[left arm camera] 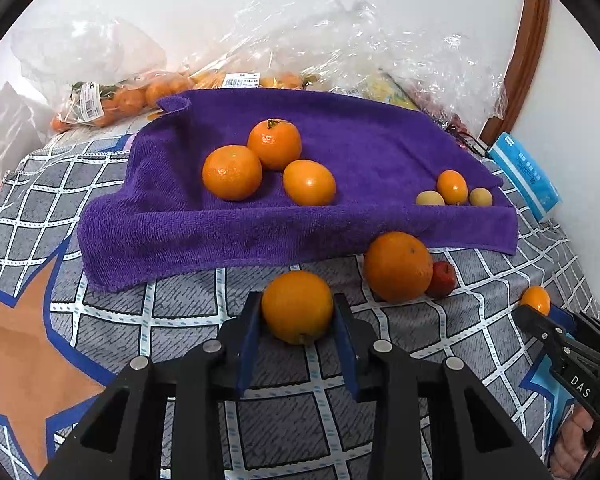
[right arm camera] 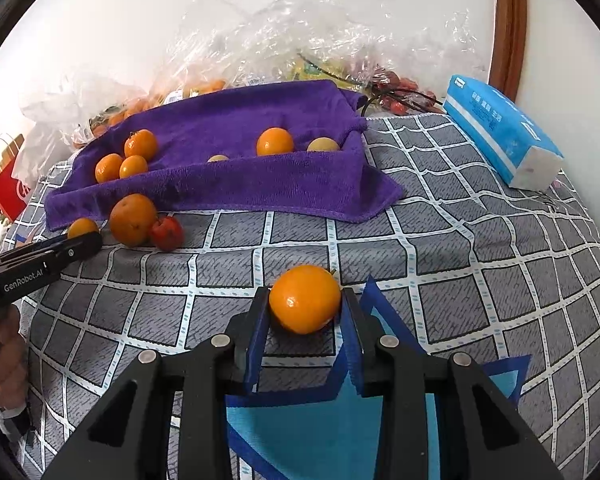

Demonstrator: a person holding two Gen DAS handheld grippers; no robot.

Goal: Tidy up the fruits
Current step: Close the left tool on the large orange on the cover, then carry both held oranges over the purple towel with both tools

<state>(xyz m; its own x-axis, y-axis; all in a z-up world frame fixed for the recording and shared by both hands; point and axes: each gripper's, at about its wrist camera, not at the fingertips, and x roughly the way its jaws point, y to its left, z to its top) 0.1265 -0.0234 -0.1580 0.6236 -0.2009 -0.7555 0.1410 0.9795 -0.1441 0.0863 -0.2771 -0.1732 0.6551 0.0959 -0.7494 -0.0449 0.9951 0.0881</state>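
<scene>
The towel (left arm camera: 340,136) is deep purple. The oranges (left arm camera: 232,173) on it are bright orange, with two small pale yellow fruits (left arm camera: 429,199). The cloth (left arm camera: 284,412) shows a grey grid with white lines, an orange star (left arm camera: 24,356) edged blue. A small fruit (left arm camera: 444,279) is red. The pack (right arm camera: 500,136) is blue and white.

A home: patterned bedsheet (left arm camera: 260,400), tissue pack (right arm camera: 500,140) (soft), bagged groceries (left arm camera: 112,100).

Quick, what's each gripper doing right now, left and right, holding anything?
Left gripper: closed on an orange that sits on the checked cloth.
Right gripper: closed on a small orange fruit, also down on the cloth.
</scene>
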